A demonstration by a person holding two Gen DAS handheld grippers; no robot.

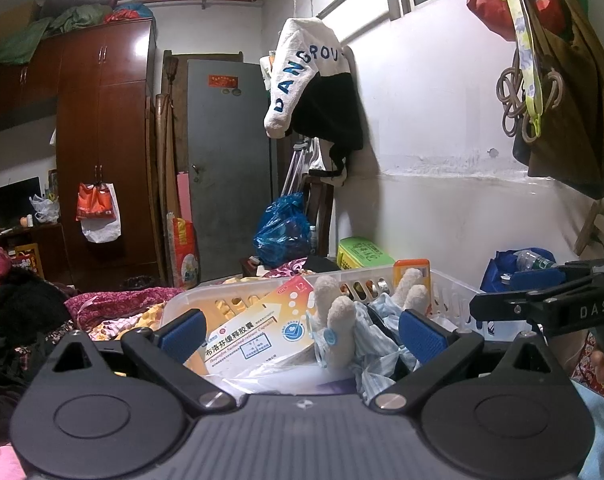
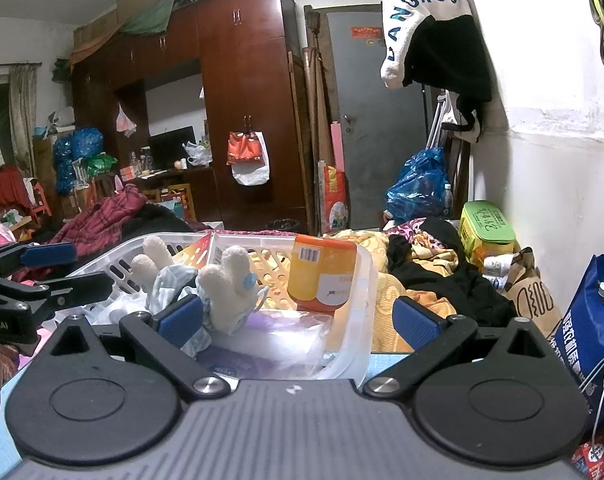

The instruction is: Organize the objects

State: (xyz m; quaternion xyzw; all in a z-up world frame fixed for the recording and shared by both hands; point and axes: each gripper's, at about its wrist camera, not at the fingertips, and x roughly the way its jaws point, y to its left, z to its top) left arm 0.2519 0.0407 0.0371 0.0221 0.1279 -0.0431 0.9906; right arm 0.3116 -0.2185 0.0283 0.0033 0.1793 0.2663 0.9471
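A clear plastic basket [image 1: 446, 292] sits on the bed just ahead of both grippers. It holds a white-and-orange medicine box [image 1: 258, 330], a plush toy in pale blue striped cloth [image 1: 342, 332] with its cream legs up, and an orange-and-white box [image 1: 412, 270] at the far wall. My left gripper [image 1: 302, 334] is open and empty, jaws wide at the basket's near rim. In the right wrist view the basket [image 2: 354, 344], the plush [image 2: 226, 292] and the orange box [image 2: 322, 276] show. My right gripper [image 2: 298, 318] is open and empty over the basket's right corner.
The other gripper shows at the right edge of the left wrist view [image 1: 542, 300] and the left edge of the right wrist view [image 2: 42, 276]. Clothes and a yellow quilt [image 2: 422, 280] lie on the bed. A green box [image 2: 488, 228], a paper bag [image 2: 534, 296] and a blue bag [image 2: 590, 332] stand along the wall.
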